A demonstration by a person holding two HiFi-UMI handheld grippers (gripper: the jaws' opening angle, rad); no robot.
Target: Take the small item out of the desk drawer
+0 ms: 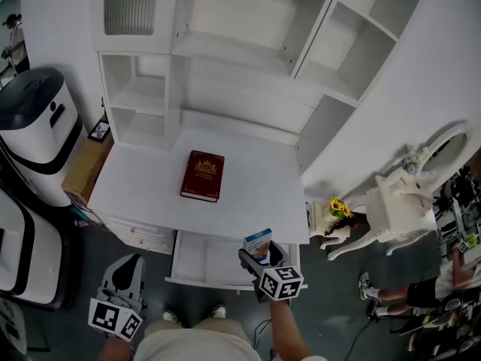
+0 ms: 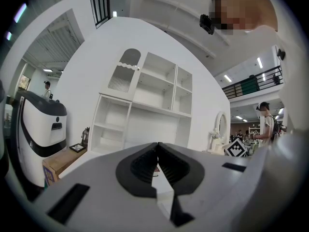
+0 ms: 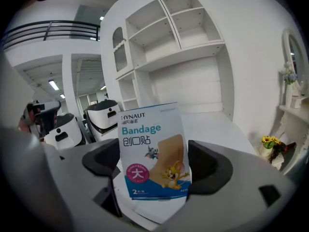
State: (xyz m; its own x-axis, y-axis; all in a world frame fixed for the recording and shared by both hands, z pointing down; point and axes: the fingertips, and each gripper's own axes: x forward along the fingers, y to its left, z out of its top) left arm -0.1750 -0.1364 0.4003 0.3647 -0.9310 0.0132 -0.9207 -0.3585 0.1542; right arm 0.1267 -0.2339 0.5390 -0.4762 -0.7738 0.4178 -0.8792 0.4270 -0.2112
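Head view, right gripper (image 1: 261, 256): it's pinching a little bandage box (image 1: 258, 243), which stands upright over the right end of the open drawer (image 1: 197, 260), right at the desk's front edge.
Head view, left gripper (image 1: 126, 275): low on the left over the dark floor (image 1: 84, 271), well apart from the drawer.
Head view, drawer: pulled out from under the white desk (image 1: 150, 190), front edge toward the person's feet.
Head view, desk top: a red book (image 1: 203, 176) lies flat near the middle, and a white shelf unit (image 1: 240, 59) rises behind it.
Left gripper view, jaws: pressed together, the ribbed black faces meet at the tips.
Left gripper view, background: the shelf unit is straight ahead.
Right gripper view, jaws: clamped on the two side edges of the bandage box, one jaw on each side.
Right gripper view, box: upright with its front to the camera, blue and white, "Bandage" printed on it plus a cartoon cat and mouse.
Right gripper view, background: desk top and shelf unit beyond the box, yellow flowers (image 3: 268, 141) low on the right.
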